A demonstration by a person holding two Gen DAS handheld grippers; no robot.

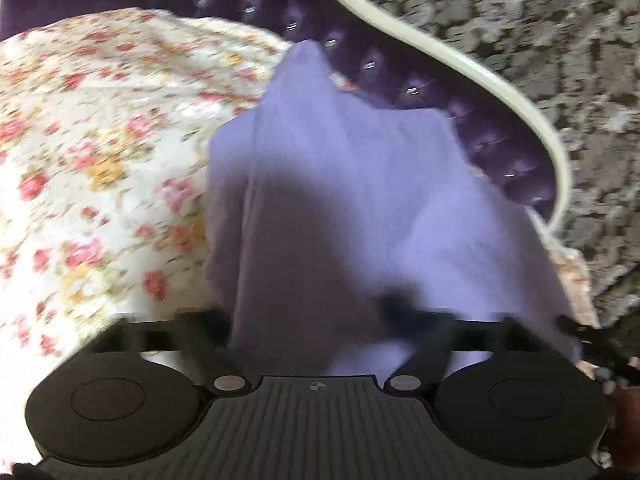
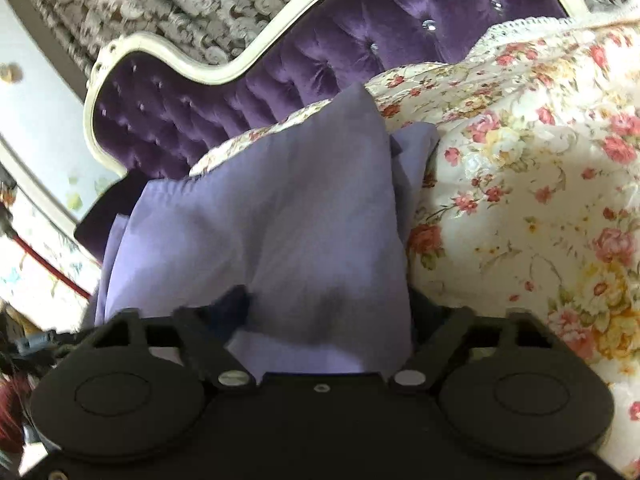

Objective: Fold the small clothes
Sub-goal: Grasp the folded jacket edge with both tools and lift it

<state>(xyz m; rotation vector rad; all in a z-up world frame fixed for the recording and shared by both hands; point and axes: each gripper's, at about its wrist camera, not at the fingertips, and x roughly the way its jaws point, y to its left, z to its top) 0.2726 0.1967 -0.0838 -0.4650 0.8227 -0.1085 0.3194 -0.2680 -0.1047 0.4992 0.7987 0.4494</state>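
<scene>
A lavender garment lies bunched on the flowered bedspread, one corner standing up in a peak. In the left wrist view, which is blurred, it drapes over my left gripper. The two fingers stand apart with fabric between them, and their tips are hidden. The right wrist view shows the same garment in folded layers, filling the gap of my right gripper. Its fingers also stand well apart, tips buried in the cloth.
The flowered bedspread spreads to the right of the right gripper. A purple tufted headboard with a curved cream frame rises just behind the garment. Patterned wallpaper lies beyond it.
</scene>
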